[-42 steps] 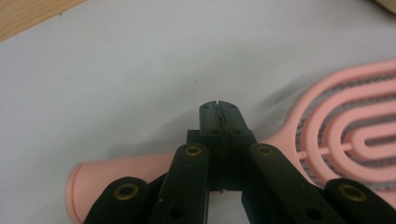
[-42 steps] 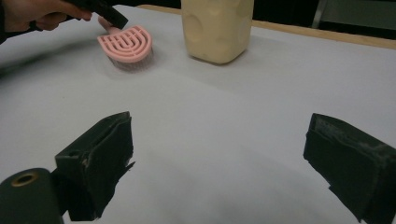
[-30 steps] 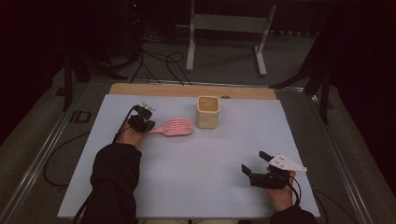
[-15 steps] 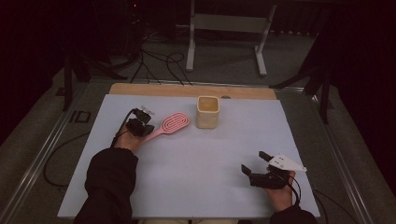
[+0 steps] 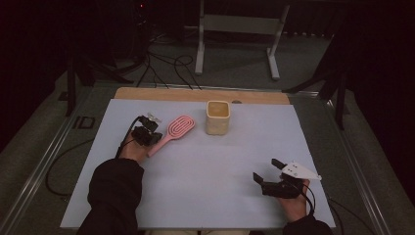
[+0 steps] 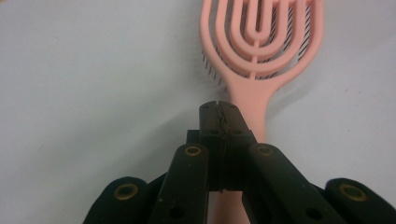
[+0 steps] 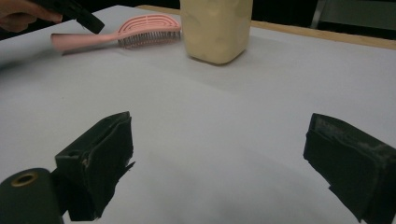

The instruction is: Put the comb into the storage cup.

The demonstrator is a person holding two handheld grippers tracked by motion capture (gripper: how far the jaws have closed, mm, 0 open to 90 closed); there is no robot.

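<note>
A pink hairbrush [image 5: 177, 128] lies slantwise on the pale mat, head toward the far right, handle toward the person's left hand. My left gripper [image 5: 154, 139] is shut, its pads pressed together with nothing between them, its tip right over the brush handle. In the left gripper view the closed jaws of the left gripper [image 6: 219, 111] cover part of the hairbrush's [image 6: 261, 46] handle. A cream square cup [image 5: 218, 117] stands upright just right of the brush head. My right gripper [image 5: 267, 170] rests open and empty near the front right. In the right gripper view the right gripper [image 7: 219, 163] faces the cup [image 7: 215, 28] and the hairbrush [image 7: 140, 29].
The pale mat [image 5: 220, 161] covers the table, with a wooden strip [image 5: 195, 94] along its far edge. Beyond the table a metal stand [image 5: 237, 24] and cables [image 5: 166, 63] lie on the floor. Metal rails run along both sides of the table.
The brush has turned from lying crosswise to a slant, its head swinging away and its handle toward the person. The left gripper shifted slightly with it. The right gripper stayed put.
</note>
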